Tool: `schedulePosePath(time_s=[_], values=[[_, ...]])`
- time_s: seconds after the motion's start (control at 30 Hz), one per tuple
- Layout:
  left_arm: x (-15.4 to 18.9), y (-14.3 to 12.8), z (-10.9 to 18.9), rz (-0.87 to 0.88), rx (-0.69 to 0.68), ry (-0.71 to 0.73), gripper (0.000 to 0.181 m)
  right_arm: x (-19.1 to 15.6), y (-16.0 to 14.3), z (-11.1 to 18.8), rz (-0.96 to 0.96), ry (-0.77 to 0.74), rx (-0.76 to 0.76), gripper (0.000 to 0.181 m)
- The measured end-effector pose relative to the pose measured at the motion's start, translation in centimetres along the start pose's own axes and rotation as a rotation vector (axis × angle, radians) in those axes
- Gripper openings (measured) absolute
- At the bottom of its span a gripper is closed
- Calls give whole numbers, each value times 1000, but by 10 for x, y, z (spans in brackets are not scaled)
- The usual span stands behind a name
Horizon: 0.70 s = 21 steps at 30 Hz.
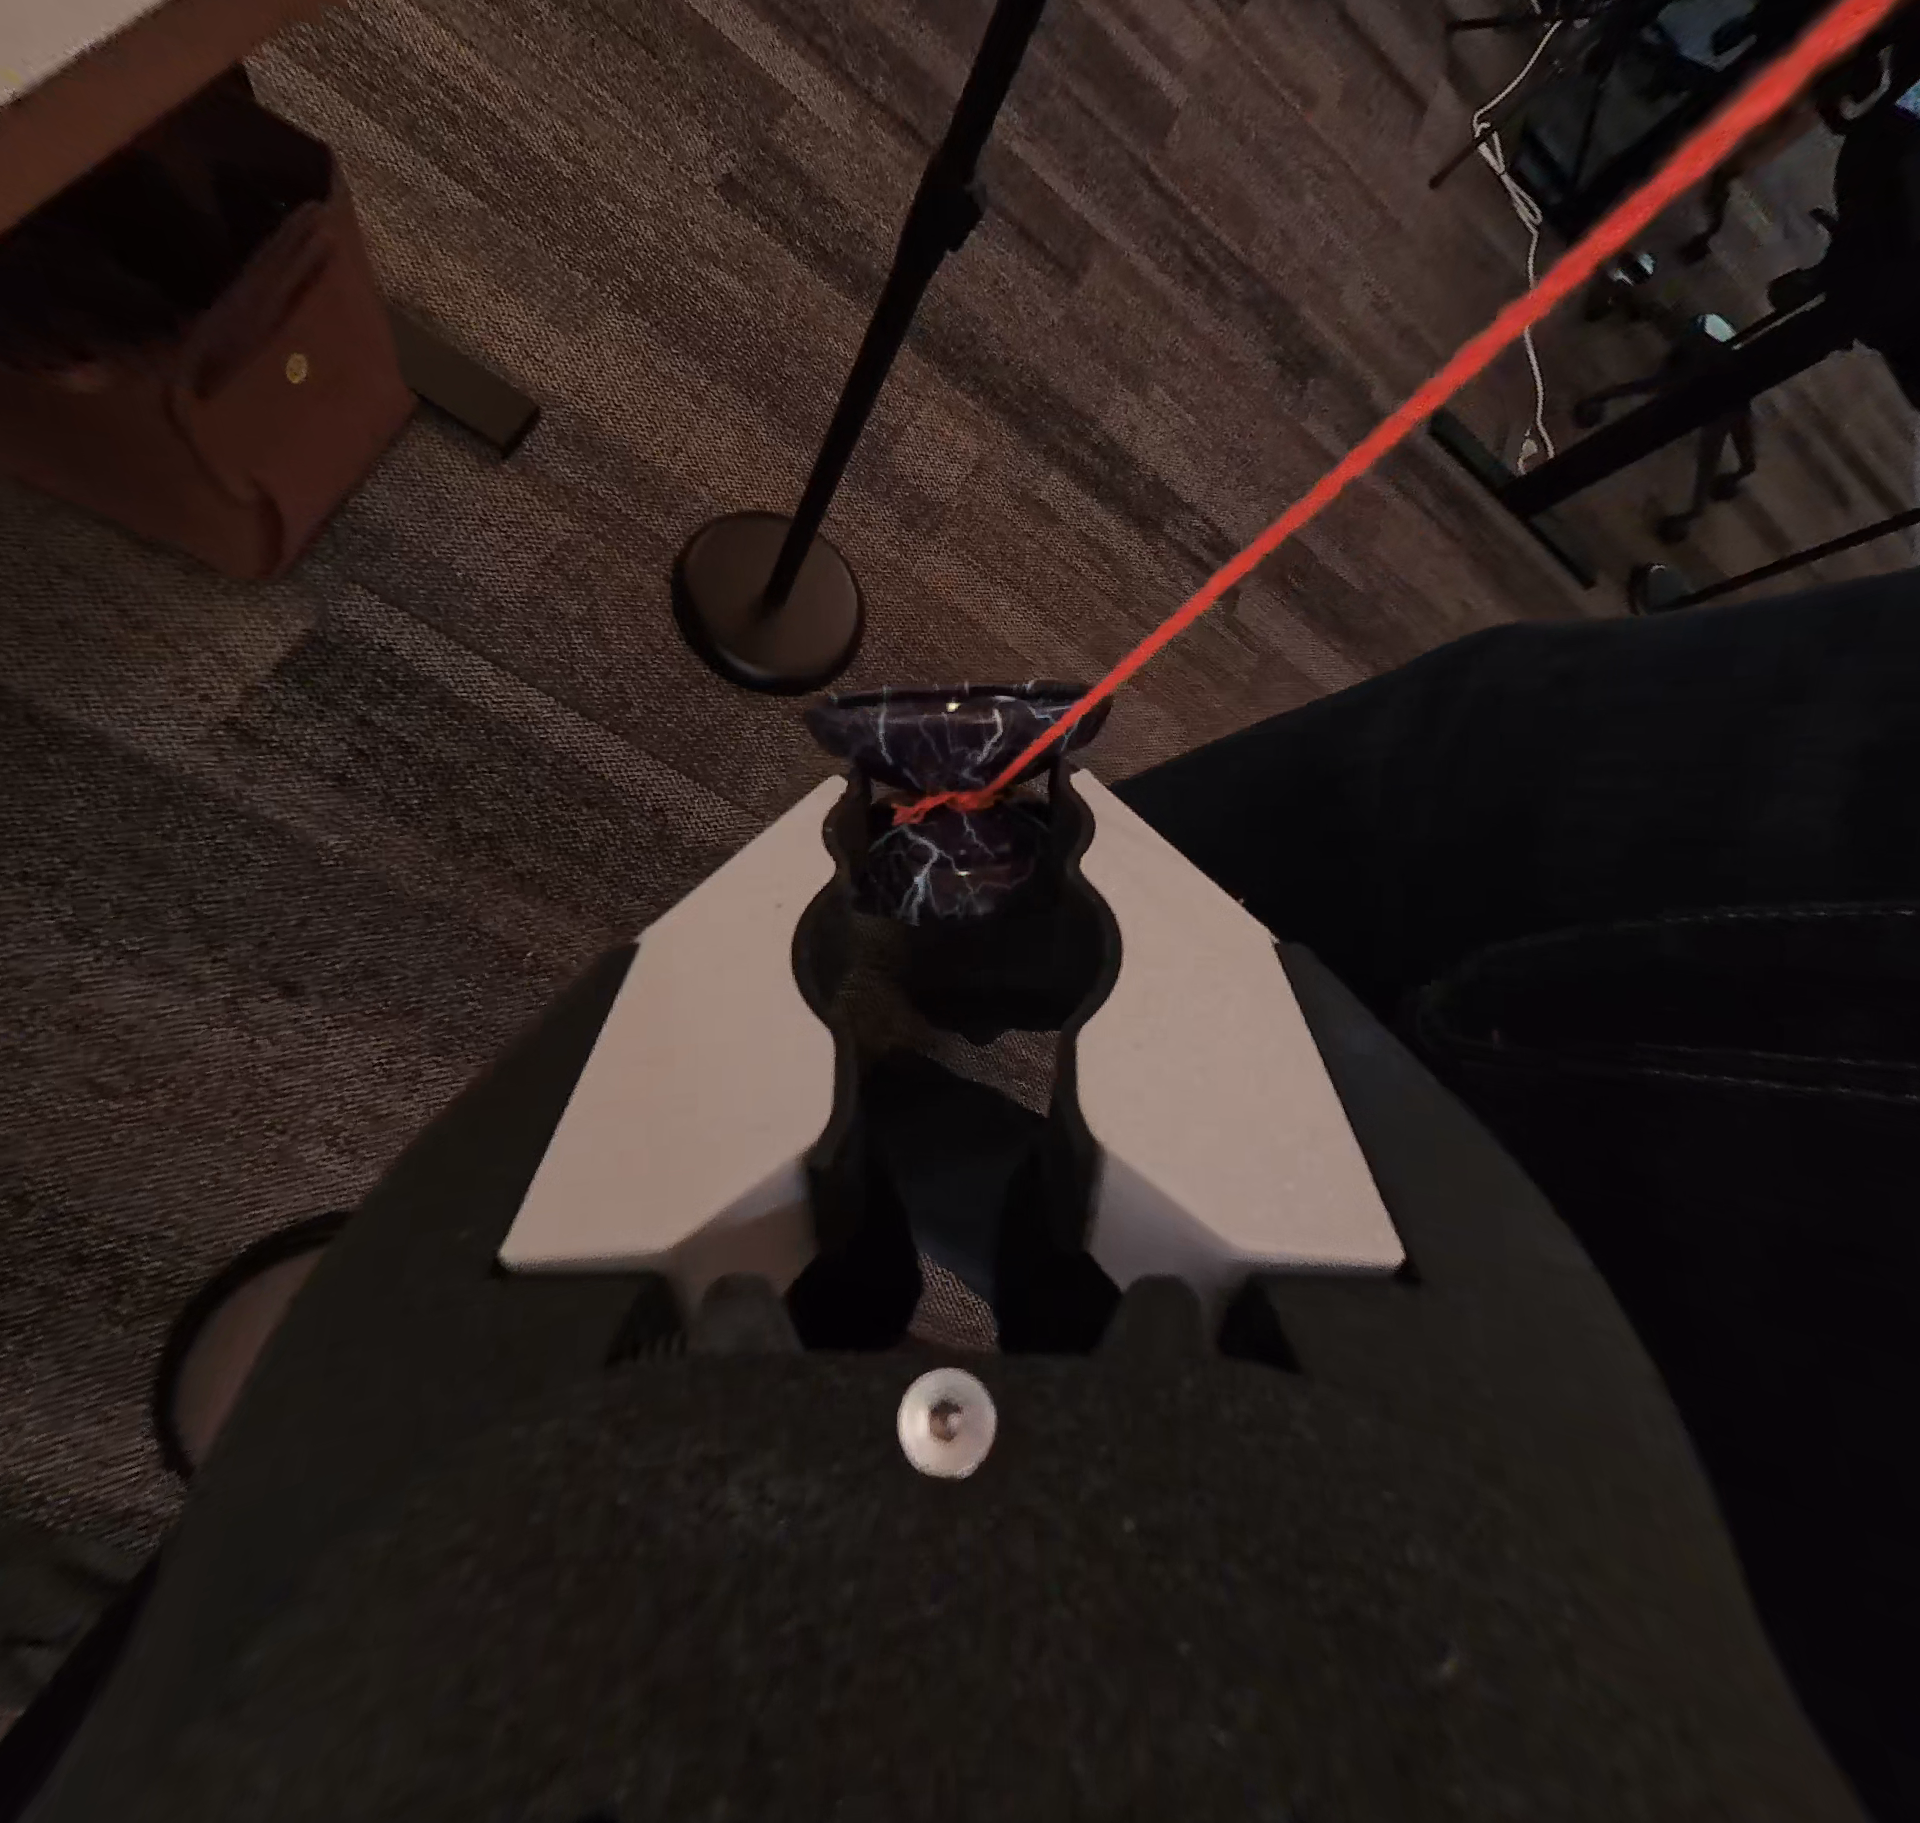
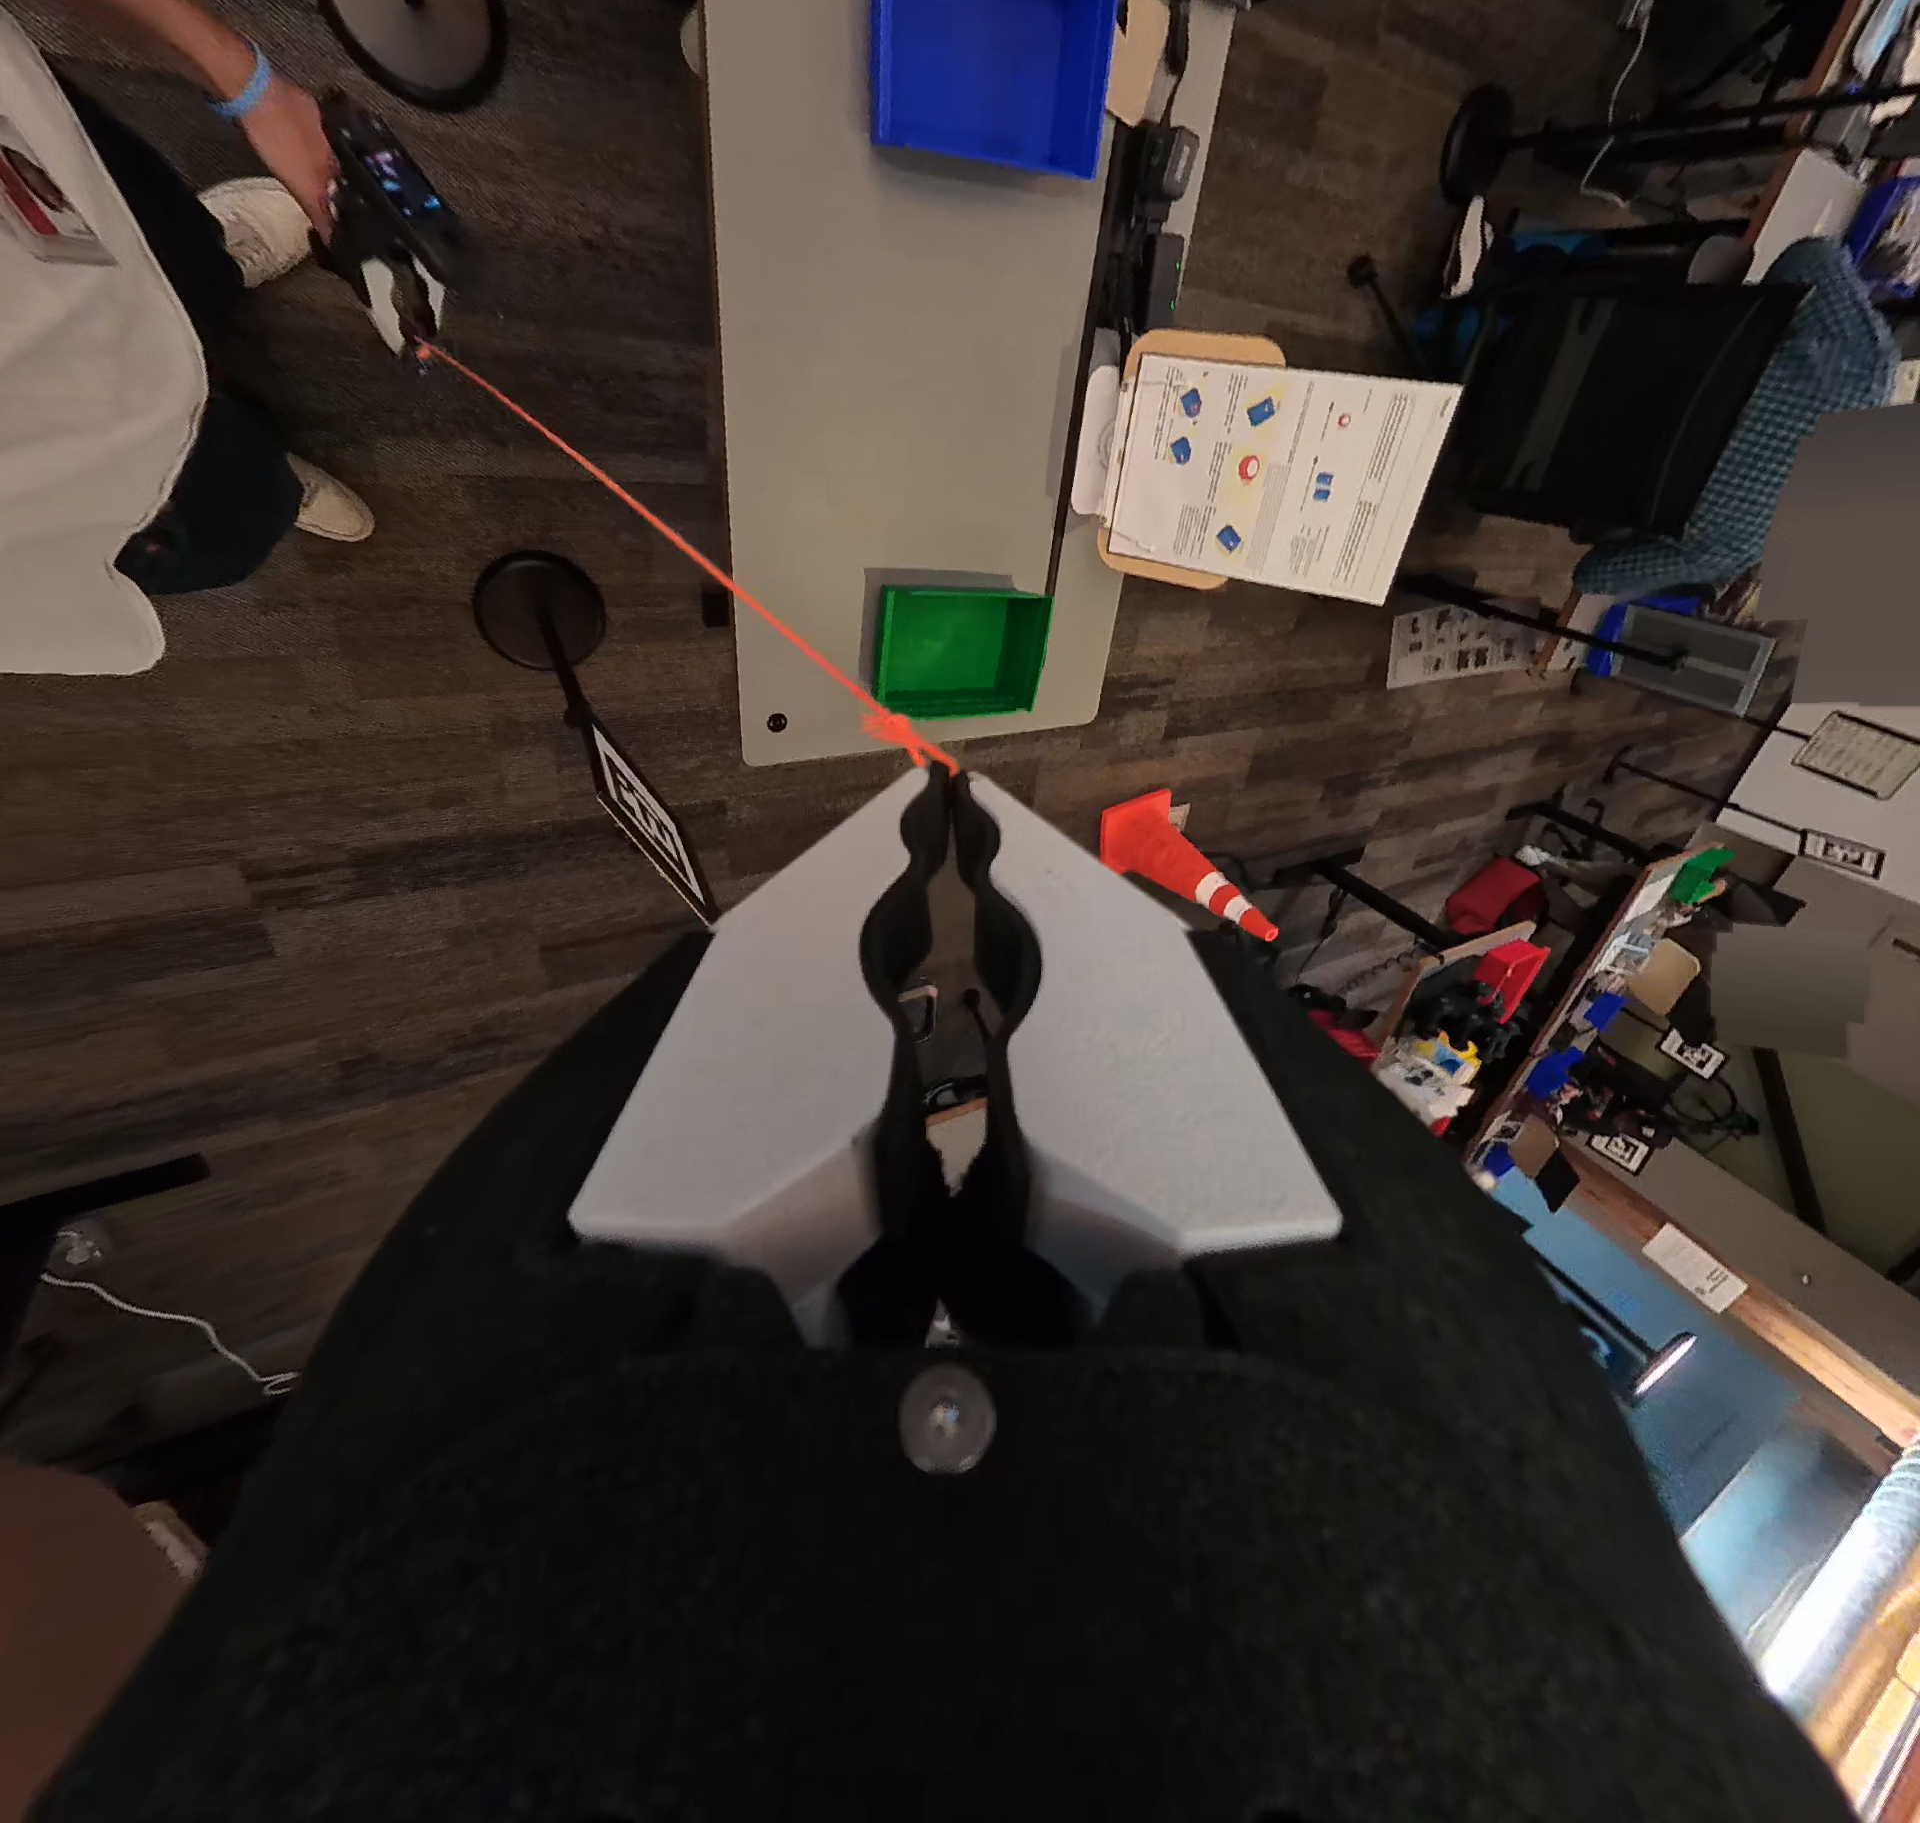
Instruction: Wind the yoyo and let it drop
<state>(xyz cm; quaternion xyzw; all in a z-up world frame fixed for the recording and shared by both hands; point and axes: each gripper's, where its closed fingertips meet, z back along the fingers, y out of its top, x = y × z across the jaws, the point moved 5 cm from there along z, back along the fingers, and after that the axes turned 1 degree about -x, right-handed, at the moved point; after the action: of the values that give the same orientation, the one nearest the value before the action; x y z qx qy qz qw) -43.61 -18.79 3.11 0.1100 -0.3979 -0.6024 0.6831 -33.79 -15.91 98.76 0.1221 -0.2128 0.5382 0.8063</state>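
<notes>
The left gripper (image 1: 956, 817) is clamped on the yoyo (image 1: 951, 786), its dark fingertips (image 1: 1065, 817) pressing on either side at the narrow waist, so one flared half sits beyond the tips and the other lies back between the fingers. The yoyo is dark with pale lightning-like veins, glossy and hard-looking; I judge it light, rigid and rather slippery, so holding it at the waist, where the flared halves keep it from sliding out, seems the safest hold. Only a few turns of the red string (image 1: 1455, 391) show around the axle, so winding looks barely begun. From there the string runs taut up and to the right, out of the left wrist view. In the right wrist view, the right gripper (image 2: 943, 771) has its jaws pressed together on the string's far end, where a small knot or loop (image 2: 891, 729) bunches just past the tips. The string (image 2: 665, 547) is thin, soft and limp unless tensioned, so it needs steady pull to wind neatly. Below lie a grey table (image 2: 831, 423), a green bin (image 2: 961, 651) and a blue bin (image 2: 987, 38).
</notes>
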Motion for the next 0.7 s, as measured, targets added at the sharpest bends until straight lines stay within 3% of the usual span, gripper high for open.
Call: schedulePosePath(time_s=[0.13, 0.27, 0.4, 0.7], values=[[-1, 16, 22, 2, 53, 24, 32, 0, -27, -32, -40, 13, -57, 0], [3, 43, 55, 32, 169, 14, 32, -2, -60, -92, -62, -11, -155, 0], [11, 71, 87, 81, 292, -34, 31, -14, -86, -169, -53, 7, -188, 0], [-7, 133, 151, 269, 513, -101, 31, -27, -123, -361, -123, 22, -30, 0]])
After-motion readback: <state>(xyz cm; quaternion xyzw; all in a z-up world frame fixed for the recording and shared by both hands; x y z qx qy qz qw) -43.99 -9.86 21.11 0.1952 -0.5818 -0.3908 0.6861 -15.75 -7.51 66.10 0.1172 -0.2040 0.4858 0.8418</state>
